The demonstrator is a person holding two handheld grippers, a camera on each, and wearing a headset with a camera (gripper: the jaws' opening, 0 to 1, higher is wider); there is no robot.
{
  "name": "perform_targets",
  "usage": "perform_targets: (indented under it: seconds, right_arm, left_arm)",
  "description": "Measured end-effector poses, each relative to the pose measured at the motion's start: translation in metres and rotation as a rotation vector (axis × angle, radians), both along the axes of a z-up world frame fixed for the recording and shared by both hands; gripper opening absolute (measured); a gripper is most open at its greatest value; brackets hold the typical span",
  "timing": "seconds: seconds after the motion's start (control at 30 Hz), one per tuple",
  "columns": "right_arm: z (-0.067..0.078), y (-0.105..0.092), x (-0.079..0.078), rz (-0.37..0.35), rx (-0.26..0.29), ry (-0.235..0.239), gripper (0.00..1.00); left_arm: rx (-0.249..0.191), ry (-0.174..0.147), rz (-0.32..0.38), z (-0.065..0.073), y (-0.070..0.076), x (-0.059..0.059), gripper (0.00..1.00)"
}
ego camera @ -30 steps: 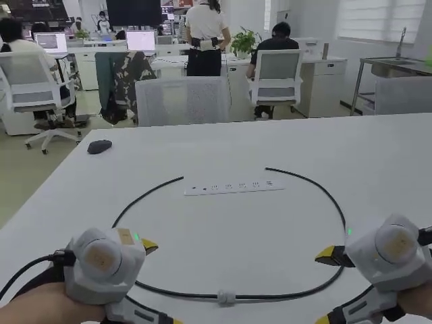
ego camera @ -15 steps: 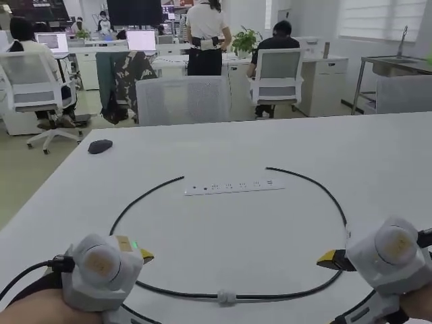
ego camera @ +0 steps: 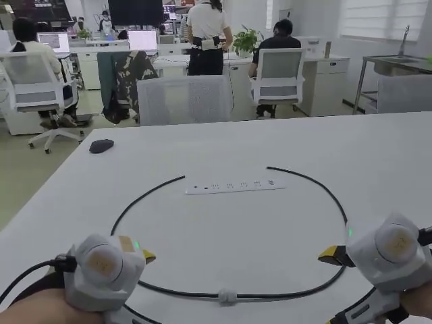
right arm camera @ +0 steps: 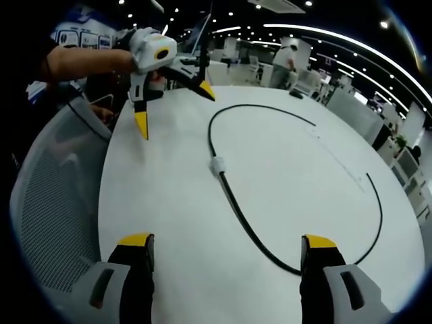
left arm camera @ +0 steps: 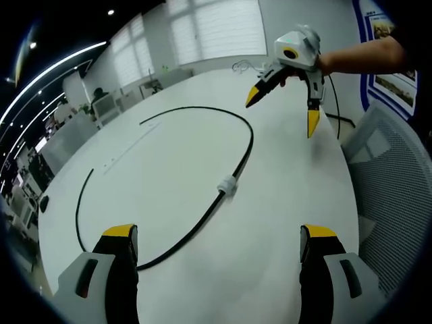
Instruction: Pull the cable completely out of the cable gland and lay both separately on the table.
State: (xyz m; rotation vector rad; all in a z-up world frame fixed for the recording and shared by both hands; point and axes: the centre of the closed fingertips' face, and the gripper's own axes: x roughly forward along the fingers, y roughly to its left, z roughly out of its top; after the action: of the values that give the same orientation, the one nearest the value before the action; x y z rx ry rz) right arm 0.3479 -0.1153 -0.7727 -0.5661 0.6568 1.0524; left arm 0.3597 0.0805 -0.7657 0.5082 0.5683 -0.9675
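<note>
- The cable [ego camera: 270, 296] is black and lies on the white table [ego camera: 223, 236] in a wide, open loop. Its two ends point to the far side and do not meet.
- The cable gland [ego camera: 227, 295] is a small white fitting. It sits on the near stretch of the loop, and the cable runs through it on both sides.
- The left gripper [right arm camera: 174, 111] is held at the near left of the table, beside the left curve of the loop. Its jaws are wide apart and hold nothing.
- The right gripper [left arm camera: 282, 115] is held at the near right, beside the right curve of the loop. Its jaws are also wide apart and hold nothing.
- The gland lies between the two grippers, well apart from each.
- A flat white power strip [ego camera: 234, 186] lies inside the loop on its far side, between the two cable ends and apart from the cable.
- A dark mouse [ego camera: 101, 145] rests near the far left edge of the table, well apart from the loop.
- A grey mesh chair [ego camera: 183, 100] stands behind the far edge of the table.
- Further back are desks, chairs and monitors, with a person [ego camera: 204, 34] standing among them.
</note>
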Motion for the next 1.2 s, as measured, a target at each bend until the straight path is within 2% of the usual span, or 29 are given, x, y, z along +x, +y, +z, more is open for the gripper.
perform_targets:
  seconds: [0.3,0.83,1.0,1.2]
  right_arm:
    - [0.002,-0.001,0.004,-0.002,-0.001,-0.013,0.89]
    - [-0.005,-0.001,0.008,0.003,-0.021,-0.007,0.87]
    - [-0.001,-0.004,0.011,-0.006,-0.014,-0.013,0.87]
    - [-0.003,-0.004,0.01,-0.007,-0.018,-0.009,0.86]
  left_arm:
    - [-0.003,-0.011,0.014,0.003,0.002,0.003,0.99]
    - [0.002,0.008,0.027,-0.007,0.008,0.005,0.99]
    - [0.024,0.006,0.021,-0.01,0.013,0.005,0.99]
    - [0.0,-0.005,0.038,-0.003,0.014,0.01,0.99]
